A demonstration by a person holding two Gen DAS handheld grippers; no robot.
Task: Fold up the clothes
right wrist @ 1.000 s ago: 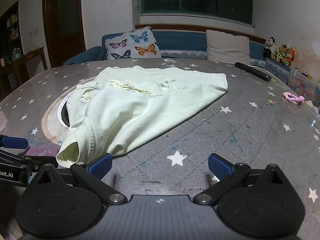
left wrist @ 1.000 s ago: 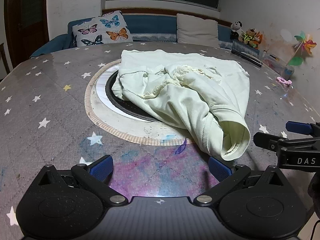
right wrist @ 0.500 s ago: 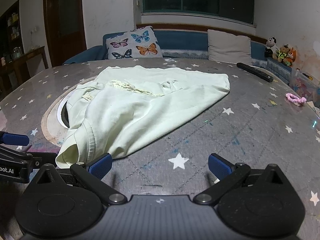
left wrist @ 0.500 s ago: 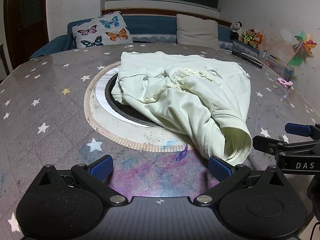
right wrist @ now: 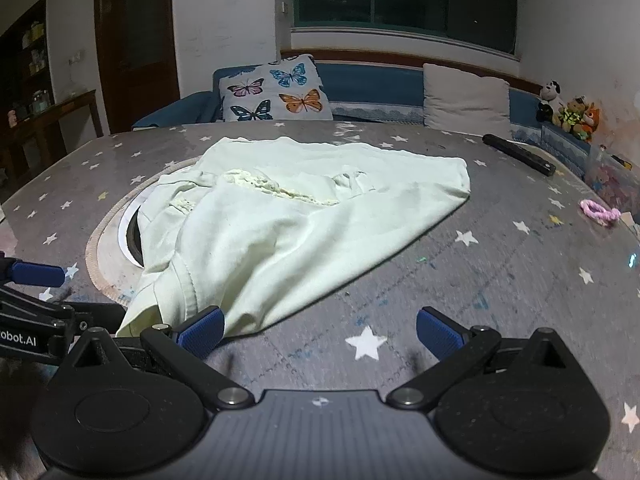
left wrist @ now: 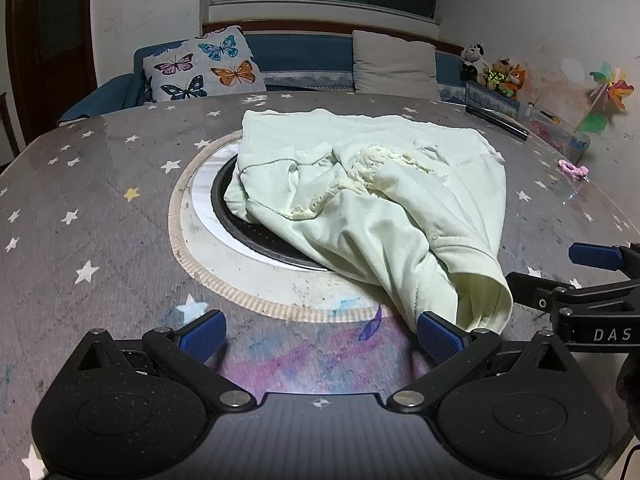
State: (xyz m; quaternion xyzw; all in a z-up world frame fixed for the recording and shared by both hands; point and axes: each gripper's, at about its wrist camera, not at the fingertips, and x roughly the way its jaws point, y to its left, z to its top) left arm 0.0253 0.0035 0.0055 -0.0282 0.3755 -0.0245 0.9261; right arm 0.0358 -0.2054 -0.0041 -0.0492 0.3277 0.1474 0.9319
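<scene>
Left wrist: garment (left wrist: 372,200) beyond right fingertip (left wrist: 438,338).

A garment (left wrist: 372,204) lies crumpled at the middle of the left wrist frame on a table (left wrist: 100,216), its left part draped over a round inset (left wrist: 208,216) in the tabletop. Its near hem touches the right finger of the left gripper (left wrist: 320,334) at the bottom of the frame. The right gripper (left wrist: 576,280) reaches in from the right edge, just beside that hem. A remote control (left wrist: 496,122) lies at the upper right, with a hair tie (left wrist: 574,168) below it. Behind the table, a butterfly cushion (left wrist: 200,66) sits at upper left, a plain cushion (left wrist: 394,66) at upper centre, and soft toys (left wrist: 494,70) further right.
</scene>
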